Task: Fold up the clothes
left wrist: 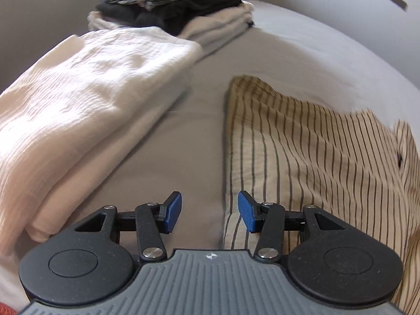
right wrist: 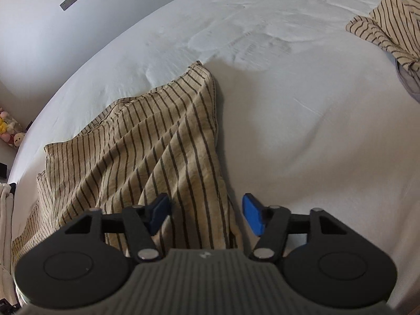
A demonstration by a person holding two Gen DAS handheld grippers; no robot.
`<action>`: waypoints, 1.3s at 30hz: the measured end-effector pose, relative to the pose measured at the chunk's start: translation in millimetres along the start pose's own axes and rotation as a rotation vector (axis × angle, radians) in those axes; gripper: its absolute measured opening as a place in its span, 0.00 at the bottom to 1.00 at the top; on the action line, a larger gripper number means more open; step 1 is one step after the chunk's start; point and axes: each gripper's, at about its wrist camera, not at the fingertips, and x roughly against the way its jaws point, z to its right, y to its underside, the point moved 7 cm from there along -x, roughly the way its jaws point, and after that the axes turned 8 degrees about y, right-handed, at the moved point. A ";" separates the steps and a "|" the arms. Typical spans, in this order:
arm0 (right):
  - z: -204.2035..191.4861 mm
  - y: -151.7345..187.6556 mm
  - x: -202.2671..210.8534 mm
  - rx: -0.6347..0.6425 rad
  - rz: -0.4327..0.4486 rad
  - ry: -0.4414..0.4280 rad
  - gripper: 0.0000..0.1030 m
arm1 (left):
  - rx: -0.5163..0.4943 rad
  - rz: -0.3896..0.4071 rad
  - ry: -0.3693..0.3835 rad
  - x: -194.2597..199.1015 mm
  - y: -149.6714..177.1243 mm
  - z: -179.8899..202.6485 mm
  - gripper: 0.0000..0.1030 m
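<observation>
A beige shirt with dark stripes (left wrist: 302, 152) lies partly folded on the grey bed sheet (left wrist: 199, 120). My left gripper (left wrist: 210, 214) hovers over the shirt's left edge, open, with nothing between its blue pads. In the right wrist view the same striped shirt (right wrist: 147, 144) tapers to a folded point at the top. My right gripper (right wrist: 206, 215) is open above its near right edge. Cloth lies under the gap, but the pads do not press on it.
A folded white garment (left wrist: 78, 99) lies left of the shirt. Behind it is a stack of folded clothes (left wrist: 170, 8), dark and patterned on top. Another striped garment (right wrist: 388, 21) is heaped at the bed's far right. Plush toys (right wrist: 9, 131) sit beyond the bed's left edge.
</observation>
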 end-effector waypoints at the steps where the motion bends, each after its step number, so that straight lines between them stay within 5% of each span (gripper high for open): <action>1: 1.4 -0.7 0.8 0.000 0.000 0.007 0.21 | -0.010 -0.006 -0.004 -0.8 1.1 0.2 0.54; 5: 13.5 -4.1 1.6 -0.024 -0.005 0.052 0.05 | 0.026 -0.010 0.007 0.7 1.8 -8.0 0.54; 14: 29.7 -12.6 9.4 -0.040 0.022 0.158 0.05 | 0.101 -0.072 0.086 5.3 7.8 -18.3 0.55; 17: 31.1 -12.9 16.0 -0.056 0.006 0.133 0.18 | 0.116 -0.103 0.132 10.2 12.4 -18.1 0.55; 19: 31.5 -11.6 24.6 -0.067 -0.005 0.094 0.41 | 0.115 -0.117 0.149 15.5 16.2 -16.9 0.55; 20: 31.4 -10.4 30.0 -0.063 -0.010 0.082 0.41 | 0.112 -0.126 0.156 17.8 18.2 -15.9 0.55; 32: 21.5 37.4 43.9 0.110 -0.341 -0.031 0.46 | 0.058 -0.321 0.303 33.1 47.9 0.0 0.56; 37: 7.7 57.3 37.5 0.245 -0.436 -0.010 0.40 | -0.088 -0.417 0.316 29.2 61.5 19.5 0.54; 39: 5.7 63.1 34.6 0.278 -0.474 -0.003 0.34 | -0.165 -0.459 0.307 26.6 68.8 29.1 0.45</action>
